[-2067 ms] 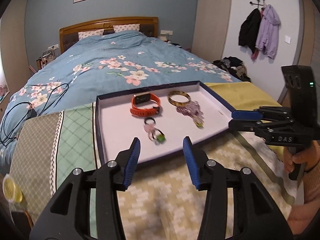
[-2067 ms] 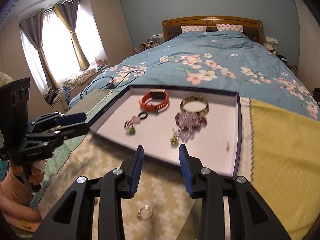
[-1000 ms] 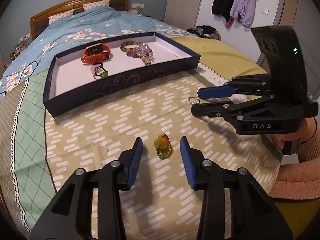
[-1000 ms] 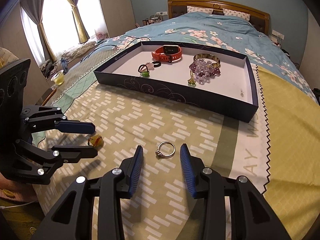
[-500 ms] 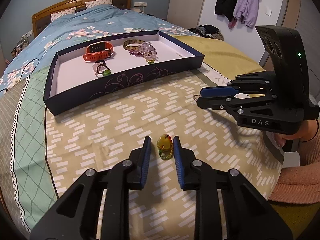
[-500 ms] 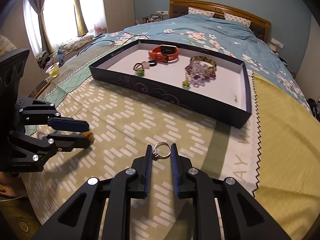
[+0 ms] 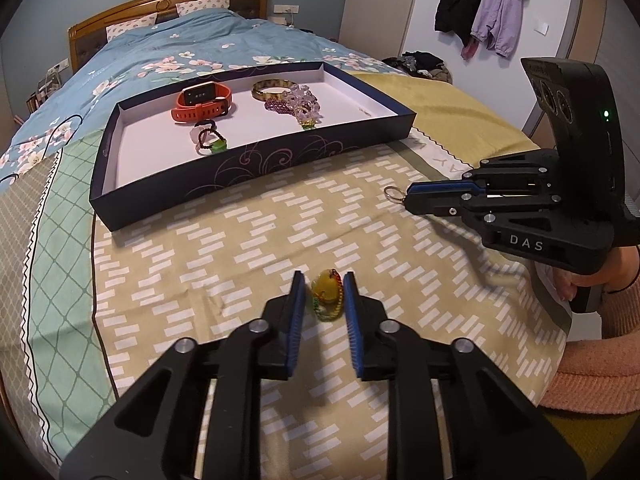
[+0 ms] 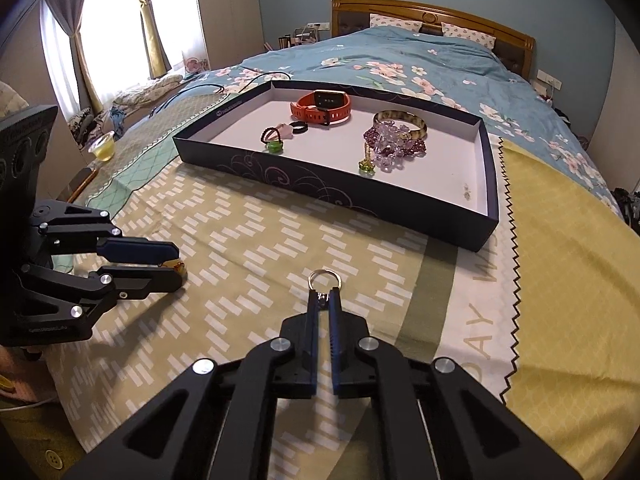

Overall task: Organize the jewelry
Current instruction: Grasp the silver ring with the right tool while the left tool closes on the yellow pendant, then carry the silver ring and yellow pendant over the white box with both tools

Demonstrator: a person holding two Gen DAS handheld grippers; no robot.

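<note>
My left gripper is shut on a yellow bead with a green and red beaded loop, just above the patterned blanket; it also shows in the right wrist view. My right gripper is shut on a silver ring, whose loop sticks out past the fingertips; the ring also shows in the left wrist view. A dark blue tray lies further up the bed. It holds an orange smartwatch, a gold bangle, purple beads and small bead rings.
The tray sits on a yellow-green patterned blanket over a blue floral duvet. A plastic cup stands off the bed to the left. Coats hang on the far wall.
Both grippers dropped from tray height to the blanket. The left closed around the yellow bead piece, and the right closed on the silver ring and lifted it slightly.
</note>
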